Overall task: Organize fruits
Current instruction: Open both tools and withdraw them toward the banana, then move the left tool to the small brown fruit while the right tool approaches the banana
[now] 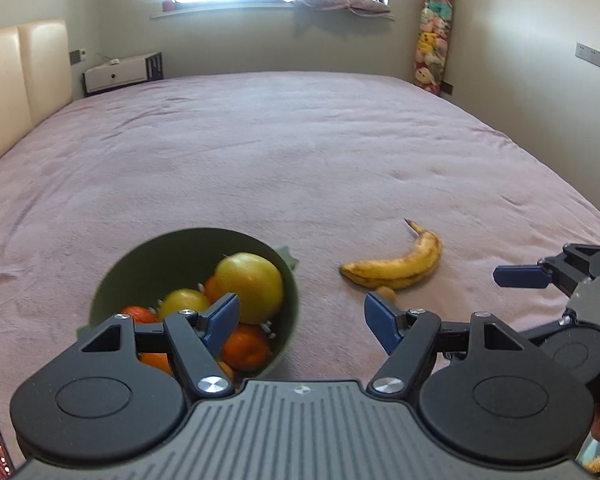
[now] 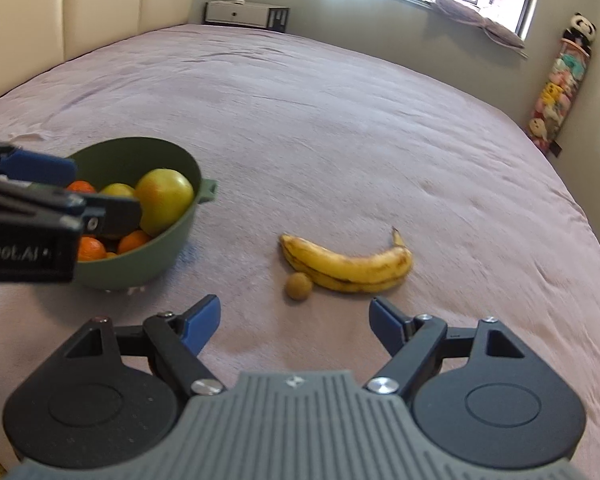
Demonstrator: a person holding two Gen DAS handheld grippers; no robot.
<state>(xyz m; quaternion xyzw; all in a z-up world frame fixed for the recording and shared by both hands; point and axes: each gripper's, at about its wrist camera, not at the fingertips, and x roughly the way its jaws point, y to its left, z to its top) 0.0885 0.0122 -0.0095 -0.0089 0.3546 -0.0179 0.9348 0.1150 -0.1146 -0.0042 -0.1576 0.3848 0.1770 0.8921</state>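
A green bowl (image 1: pixel 112 280) (image 2: pixel 160 258) sits on the bed and holds a large yellow-green apple (image 1: pixel 249 286) (image 2: pixel 165 200), a smaller yellow fruit (image 1: pixel 182 302) and several oranges (image 1: pixel 246 346). A banana (image 1: pixel 396 266) (image 2: pixel 348 266) lies on the cover to the bowl's right. A small brown round fruit (image 2: pixel 299 286) touches the banana's near side. My left gripper (image 1: pixel 300 318) is open and empty, its left finger over the bowl. My right gripper (image 2: pixel 295 320) is open and empty, just short of the brown fruit.
The pink bed cover (image 1: pixel 280 152) stretches far ahead. A cream headboard (image 1: pixel 20 76) is at the left. A white nightstand (image 1: pixel 120 74), a window sill and a column of plush toys (image 1: pixel 434 40) stand at the far wall.
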